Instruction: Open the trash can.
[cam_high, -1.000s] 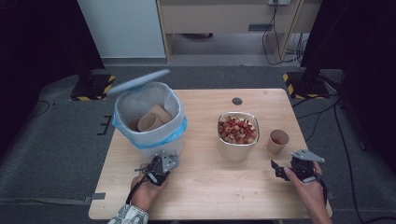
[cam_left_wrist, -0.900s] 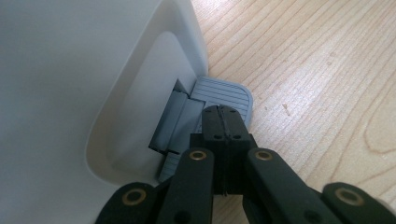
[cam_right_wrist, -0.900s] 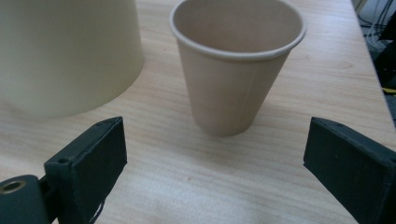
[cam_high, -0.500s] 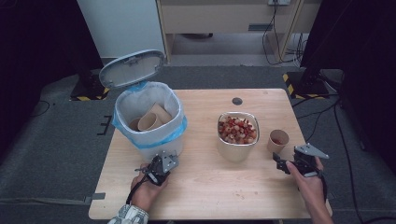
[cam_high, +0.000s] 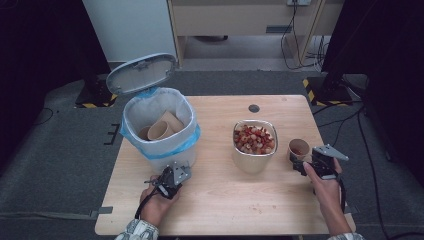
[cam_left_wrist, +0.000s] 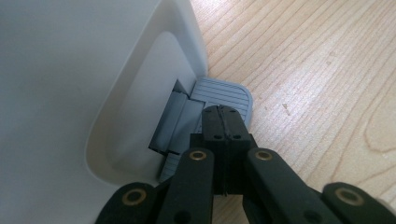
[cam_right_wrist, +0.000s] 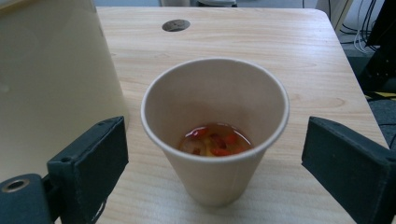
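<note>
Since one second ago, bin lid (cam_high: 141, 73) raised; right gripper (cam_right_wrist: 215, 163), jaws wide but closing, straddles paper cup (cam_right_wrist: 215, 128)—light, crushable, apparently liquid-filled; grasp mid-wall. Left gripper (cam_left_wrist: 223, 122), shut, presses pedal (cam_left_wrist: 224, 95).

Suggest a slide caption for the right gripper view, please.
Open right tool flanks a paper cup holding red bits in liquid.

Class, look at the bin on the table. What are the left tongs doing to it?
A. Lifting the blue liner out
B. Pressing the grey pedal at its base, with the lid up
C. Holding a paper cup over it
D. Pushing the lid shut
B: the shut left tongs rest on the grey pedal at the foot of the bin, and the lid stands raised.
</note>
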